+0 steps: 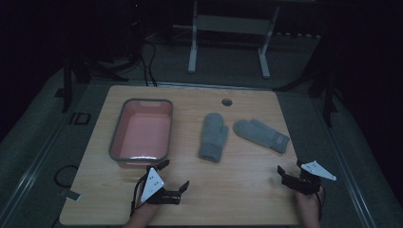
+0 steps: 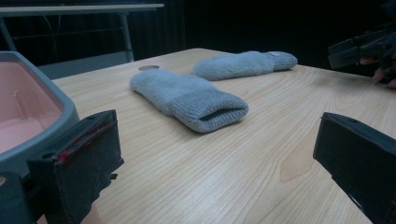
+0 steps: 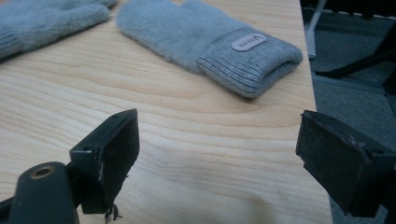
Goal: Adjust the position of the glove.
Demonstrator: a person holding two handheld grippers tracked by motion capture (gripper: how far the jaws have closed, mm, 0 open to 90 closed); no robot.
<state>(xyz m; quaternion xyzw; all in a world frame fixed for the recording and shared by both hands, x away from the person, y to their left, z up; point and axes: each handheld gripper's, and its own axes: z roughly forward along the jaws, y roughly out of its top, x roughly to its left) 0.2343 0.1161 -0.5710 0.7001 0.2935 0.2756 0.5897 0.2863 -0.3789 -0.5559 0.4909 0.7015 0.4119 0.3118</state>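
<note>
Two grey mittens (image 1: 213, 137) (image 1: 261, 134), a grey-rimmed pink tub (image 1: 141, 133), black claws (image 1: 173, 175) (image 1: 290, 167).

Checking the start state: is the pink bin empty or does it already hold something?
Empty. The pink bin shows only its bare floor in the high view; both grey mittens lie on the table beside it.

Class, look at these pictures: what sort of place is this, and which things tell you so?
Probably a dim lab or workshop set up for recording: a wooden table with a cable hole, cables on the carpeted floor, and a metal frame behind.
</note>
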